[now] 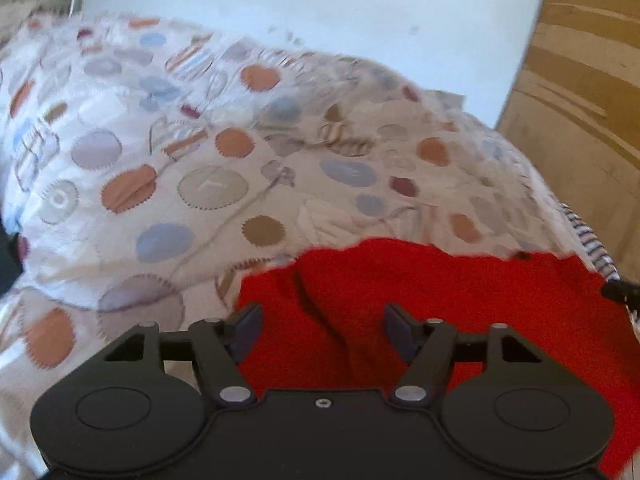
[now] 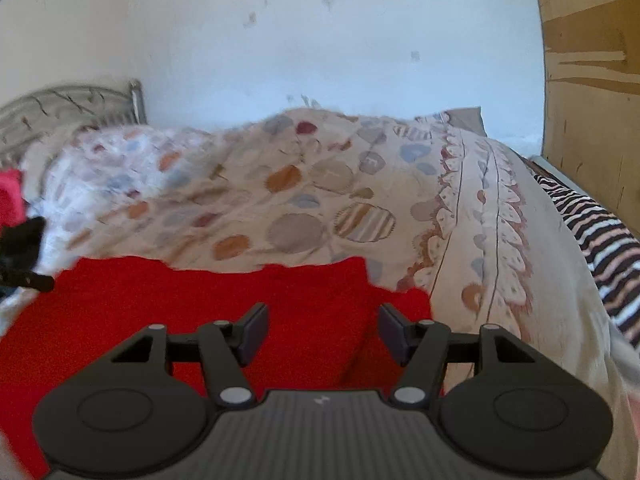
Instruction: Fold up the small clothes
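A red knitted garment (image 1: 400, 304) lies spread on a bed with a patterned duvet (image 1: 168, 152). In the left wrist view my left gripper (image 1: 324, 330) is open, its jaws wide apart just above the garment's left part, where a fold runs between them. In the right wrist view the same red garment (image 2: 200, 304) lies under my right gripper (image 2: 323, 330), which is open above the garment's right part, near its right edge. Neither gripper holds anything.
The duvet (image 2: 320, 192) covers the bed up to a white wall (image 2: 320, 40). A metal headboard (image 2: 72, 104) stands at the far left. A wooden panel (image 2: 592, 80) rises on the right, with a striped cloth (image 2: 600, 232) beside it. A pink item (image 2: 10, 196) and a black item (image 2: 20, 240) lie at the left.
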Tool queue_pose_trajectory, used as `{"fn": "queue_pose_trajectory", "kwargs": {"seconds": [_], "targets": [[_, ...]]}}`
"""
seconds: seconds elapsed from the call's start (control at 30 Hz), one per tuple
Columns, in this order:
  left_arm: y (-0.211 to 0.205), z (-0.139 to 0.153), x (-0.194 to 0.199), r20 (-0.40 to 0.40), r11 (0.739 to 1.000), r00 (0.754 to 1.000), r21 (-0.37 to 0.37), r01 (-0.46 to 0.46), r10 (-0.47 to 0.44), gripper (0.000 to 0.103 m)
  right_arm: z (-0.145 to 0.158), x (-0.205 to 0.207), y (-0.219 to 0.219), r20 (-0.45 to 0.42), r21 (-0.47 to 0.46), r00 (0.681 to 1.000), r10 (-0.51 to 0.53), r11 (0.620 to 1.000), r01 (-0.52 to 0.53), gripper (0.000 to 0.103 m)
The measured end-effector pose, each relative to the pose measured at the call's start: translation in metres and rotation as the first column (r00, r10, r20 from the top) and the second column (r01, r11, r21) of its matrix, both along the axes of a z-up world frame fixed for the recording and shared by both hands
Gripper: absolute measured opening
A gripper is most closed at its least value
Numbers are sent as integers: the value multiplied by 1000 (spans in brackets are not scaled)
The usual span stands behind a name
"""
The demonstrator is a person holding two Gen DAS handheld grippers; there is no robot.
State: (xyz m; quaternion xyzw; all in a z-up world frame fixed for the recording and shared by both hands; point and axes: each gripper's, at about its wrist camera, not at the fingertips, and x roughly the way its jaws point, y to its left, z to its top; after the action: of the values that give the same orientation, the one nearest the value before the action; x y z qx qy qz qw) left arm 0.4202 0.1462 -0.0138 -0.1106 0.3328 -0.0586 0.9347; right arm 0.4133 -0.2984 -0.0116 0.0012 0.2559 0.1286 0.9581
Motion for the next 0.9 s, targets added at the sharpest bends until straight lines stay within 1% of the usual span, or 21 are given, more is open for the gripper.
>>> {"fn": "queue_pose_trajectory", "kwargs": {"seconds": [0.03, 0.07, 0.1, 0.13, 0.17, 0.2, 0.23, 0.3, 0.37, 0.43, 0.47, 0.5, 0.53, 0.6, 0.67, 0.77, 0.8, 0.83, 0.87, 0.9], "targets": [[3, -3, 10, -11, 1000, 1000, -18, -9, 9, 64, -5, 9, 0, -16, -6, 1000, -2, 1000, 2, 52], [6, -5, 18, -20, 999, 1000, -35, -22, 21, 50, -10, 17, 0, -36, 0, 999, -2, 1000, 2, 47], [8, -6, 24, -30, 998, 999, -58, -21, 19, 23, -14, 23, -1, -54, 18, 999, 3, 1000, -2, 32], [9, -7, 30, -40, 996, 999, -88, -6, 2, 16, -19, 26, -1, -68, 38, 998, 10, 999, -8, 24], [8, -6, 32, -35, 994, 999, -105, 0, -3, 13, -22, 28, -1, -67, 45, 998, 15, 999, -12, 21], [7, -4, 31, -17, 996, 1000, -90, -1, 0, 7, -23, 26, 0, -51, 39, 999, 8, 999, -6, 14], [4, -1, 30, 7, 998, 1000, -64, 1, 0, 7, -23, 24, -1, -29, 38, 1000, -2, 999, 3, 11], [-1, 5, 23, 71, 1000, 997, -21, -14, 15, 6, -19, 21, -1, 20, 39, 999, -34, 999, 33, 10], [-6, 11, 19, 114, 999, 993, 21, -41, 38, 6, -15, 18, 2, 64, 17, 997, -54, 998, 53, 10], [-9, 12, 20, 153, 998, 987, 29, -51, 45, 5, -14, 16, 7, 97, -11, 993, -69, 997, 71, 9], [-10, 9, 23, 162, 997, 986, 50, -57, 48, 5, -14, 18, 10, 106, -24, 991, -77, 997, 80, 9], [-11, 6, 28, 154, 995, 987, 72, -64, 52, 5, -16, 20, 12, 107, -40, 991, -83, 995, 88, 9], [-10, 0, 34, 135, 995, 989, 71, -70, 59, 5, -19, 23, 13, 98, -55, 991, -89, 994, 95, 9], [-6, -13, 42, 92, 996, 993, 37, -82, 78, 5, -26, 29, 14, 66, -64, 993, -99, 993, 103, 9], [-5, -19, 41, 86, 996, 994, 42, -77, 73, 5, -32, 31, 13, 45, -67, 994, -102, 992, 105, 9], [-5, -21, 41, 82, 996, 994, 42, -73, 69, 7, -33, 31, 13, 34, -66, 996, -88, 994, 90, 11], [-5, -19, 40, 81, 997, 995, 43, -70, 66, 13, -32, 30, 13, 35, -69, 995, -91, 993, 93, 13], [-5, -17, 39, 83, 996, 994, 53, -70, 65, 18, -30, 29, 14, 37, -72, 995, -90, 993, 93, 22], [-7, -13, 36, 89, 995, 993, 67, -78, 72, 30, -27, 26, 14, 45, -73, 995, -88, 993, 91, 27], [-8, -10, 32, 98, 992, 992, 83, -91, 83, 43, -25, 23, 14, 55, -74, 995, -88, 993, 92, 39]]}}
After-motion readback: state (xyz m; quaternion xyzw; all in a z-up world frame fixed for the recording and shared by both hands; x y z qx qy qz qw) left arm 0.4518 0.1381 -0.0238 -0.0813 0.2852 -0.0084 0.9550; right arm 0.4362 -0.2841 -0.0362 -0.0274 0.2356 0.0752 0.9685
